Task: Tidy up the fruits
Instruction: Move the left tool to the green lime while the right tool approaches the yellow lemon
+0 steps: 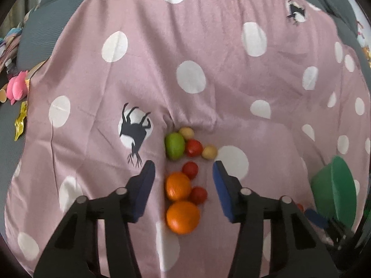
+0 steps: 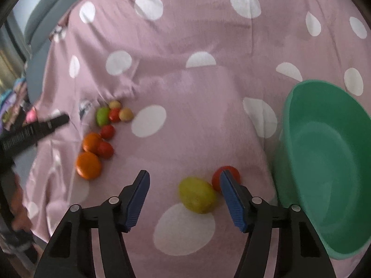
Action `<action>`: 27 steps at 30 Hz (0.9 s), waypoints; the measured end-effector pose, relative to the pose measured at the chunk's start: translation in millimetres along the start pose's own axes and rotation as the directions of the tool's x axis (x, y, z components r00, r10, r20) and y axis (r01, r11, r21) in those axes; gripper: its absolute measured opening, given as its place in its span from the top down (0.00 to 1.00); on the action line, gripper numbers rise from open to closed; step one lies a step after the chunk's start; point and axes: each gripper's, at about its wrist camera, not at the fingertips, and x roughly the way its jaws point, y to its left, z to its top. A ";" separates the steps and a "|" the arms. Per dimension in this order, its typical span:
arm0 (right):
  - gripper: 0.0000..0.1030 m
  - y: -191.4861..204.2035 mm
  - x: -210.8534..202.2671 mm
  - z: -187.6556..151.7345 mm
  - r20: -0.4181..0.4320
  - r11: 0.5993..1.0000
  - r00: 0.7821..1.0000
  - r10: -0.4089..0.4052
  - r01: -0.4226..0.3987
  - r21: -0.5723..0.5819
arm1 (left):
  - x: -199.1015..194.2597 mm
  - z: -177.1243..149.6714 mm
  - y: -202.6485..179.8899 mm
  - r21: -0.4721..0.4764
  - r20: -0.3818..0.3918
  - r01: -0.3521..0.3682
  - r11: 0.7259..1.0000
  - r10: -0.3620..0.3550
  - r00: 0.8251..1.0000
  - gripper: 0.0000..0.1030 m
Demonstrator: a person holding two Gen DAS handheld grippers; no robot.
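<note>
My left gripper is open above a cluster of fruit on the pink dotted cloth: two oranges, three small red fruits, a green fruit and two small yellow ones. The same cluster shows at the left of the right wrist view. My right gripper is open and empty over a yellow-green fruit, with a red fruit behind its right finger. An empty green bowl lies tilted at the right; it also shows in the left wrist view.
The pink cloth covers a soft grey surface. A pink toy and a yellow wrapper lie off the cloth at the far left. The left gripper's black body enters the right wrist view from the left.
</note>
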 end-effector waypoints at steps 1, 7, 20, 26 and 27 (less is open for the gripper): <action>0.37 1.1 4.3 -0.7 -0.015 1.000 1.000 -0.021 0.021 -0.008 | 5.4 5.0 0.1 0.002 -0.010 -0.008 1.000 0.008 1.000 0.60; 0.37 2.3 10.2 -4.5 -0.038 0.998 0.998 -0.042 0.041 -0.037 | 46.0 25.0 10.8 -0.055 -0.109 0.016 0.998 -0.021 0.994 0.64; 0.53 3.1 25.3 -14.7 -0.113 0.996 0.991 -0.071 0.063 -0.070 | 92.0 40.0 14.5 -0.117 -0.179 0.041 0.992 -0.062 0.982 0.77; 0.58 6.0 23.7 -12.9 -0.098 0.997 0.994 -0.052 0.045 -0.069 | 100.9 41.1 8.8 -0.070 -0.182 -0.035 0.997 0.021 0.983 0.77; 0.58 7.1 24.3 -12.5 -0.097 0.997 0.994 -0.048 0.041 -0.070 | 101.0 40.8 5.7 -0.053 -0.179 -0.048 0.997 0.037 0.983 0.77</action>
